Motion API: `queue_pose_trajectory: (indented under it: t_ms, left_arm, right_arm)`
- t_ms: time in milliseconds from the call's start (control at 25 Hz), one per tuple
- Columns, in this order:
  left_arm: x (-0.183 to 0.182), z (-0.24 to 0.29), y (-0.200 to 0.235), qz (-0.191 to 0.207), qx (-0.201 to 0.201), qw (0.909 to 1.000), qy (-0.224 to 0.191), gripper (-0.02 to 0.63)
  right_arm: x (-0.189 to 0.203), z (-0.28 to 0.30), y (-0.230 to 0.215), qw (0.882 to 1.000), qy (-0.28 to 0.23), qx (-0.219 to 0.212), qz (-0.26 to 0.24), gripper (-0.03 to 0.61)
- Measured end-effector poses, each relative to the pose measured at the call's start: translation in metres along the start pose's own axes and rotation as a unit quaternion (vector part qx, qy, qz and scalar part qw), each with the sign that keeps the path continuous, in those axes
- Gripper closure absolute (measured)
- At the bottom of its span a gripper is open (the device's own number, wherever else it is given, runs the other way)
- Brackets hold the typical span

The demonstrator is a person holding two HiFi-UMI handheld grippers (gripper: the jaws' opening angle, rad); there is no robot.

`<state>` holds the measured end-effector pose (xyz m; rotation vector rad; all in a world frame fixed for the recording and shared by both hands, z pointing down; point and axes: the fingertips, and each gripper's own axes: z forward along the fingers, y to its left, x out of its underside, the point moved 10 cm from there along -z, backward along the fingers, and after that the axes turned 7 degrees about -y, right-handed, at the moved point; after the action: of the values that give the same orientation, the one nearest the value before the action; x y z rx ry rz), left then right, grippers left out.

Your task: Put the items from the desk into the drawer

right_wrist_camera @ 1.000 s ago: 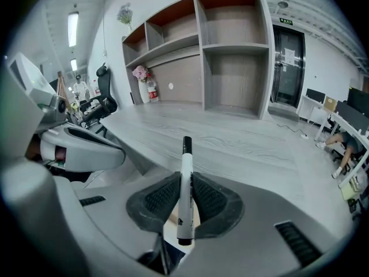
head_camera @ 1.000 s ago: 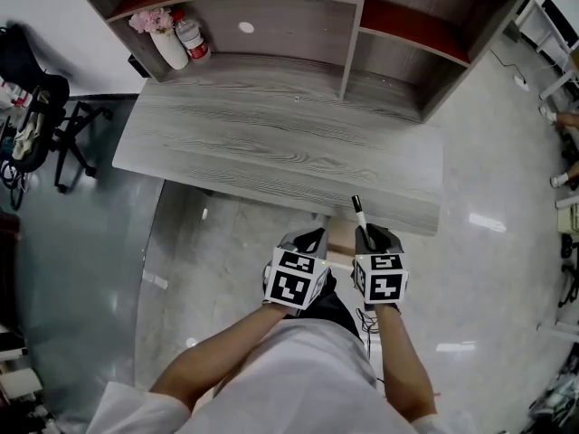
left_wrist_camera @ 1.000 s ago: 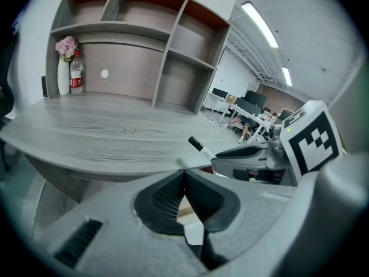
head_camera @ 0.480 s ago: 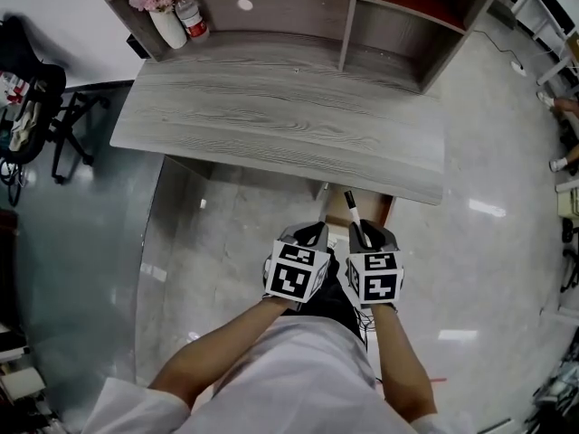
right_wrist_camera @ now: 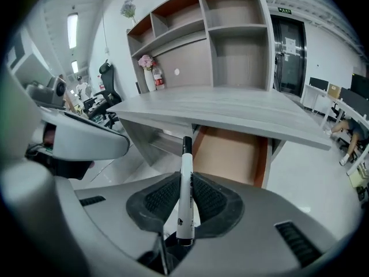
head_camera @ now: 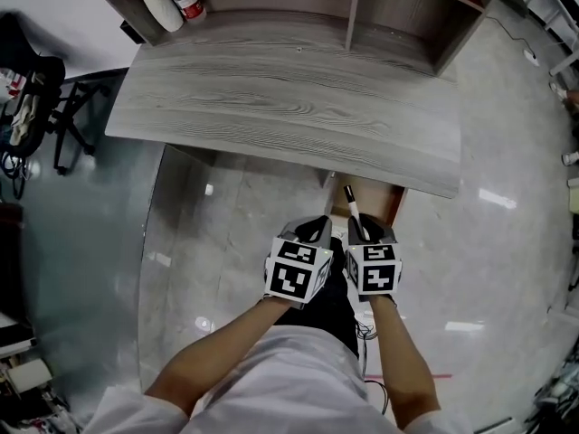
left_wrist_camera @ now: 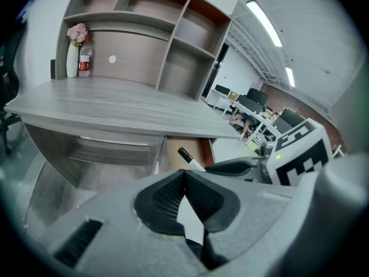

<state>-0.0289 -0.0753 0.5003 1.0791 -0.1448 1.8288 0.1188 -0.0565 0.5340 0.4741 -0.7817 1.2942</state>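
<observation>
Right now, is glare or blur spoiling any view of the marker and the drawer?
Head view: sharp, small glare spots on the glossy floor only. Right gripper view: marker and open drawer crisp, fisheye bends the desk. Left gripper view: dark corners, ceiling light bright.

Marker (right_wrist_camera: 185,192): white barrel, black cap. You have it clamped between the jaws of your right gripper (right_wrist_camera: 185,176), cap end sticking forward past the pads. Drawer (right_wrist_camera: 230,154): pulled open under the right end of the grey wood-grain desk (head_camera: 271,107), light brown bottom showing, just ahead of the marker's cap.
</observation>
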Motion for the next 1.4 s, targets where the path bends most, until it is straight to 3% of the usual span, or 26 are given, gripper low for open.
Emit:
queue_pose_trajectory:
  t_ms: [360, 800, 1400]
  left_arm:
    - [0.008, 0.015, 0.001, -0.003, -0.002, 0.9999, 0.015, 0.611]
    - [0.006, 0.026, 0.021, -0.015, -0.02, 0.9993, 0.027, 0.611]
    - [0.009, 0.027, 0.029, -0.031, -0.029, 0.9986, 0.03, 0.611]
  right_arm:
    - [0.008, 0.046, -0.018, 0.999, 0.007, 0.006, 0.043, 0.526]
    - [0.004, 0.084, -0.027, 0.998, 0.034, 0.0, 0.055, 0.526]
    - [0.007, 0.094, -0.024, 0.997, 0.061, -0.019, 0.032, 0.518]
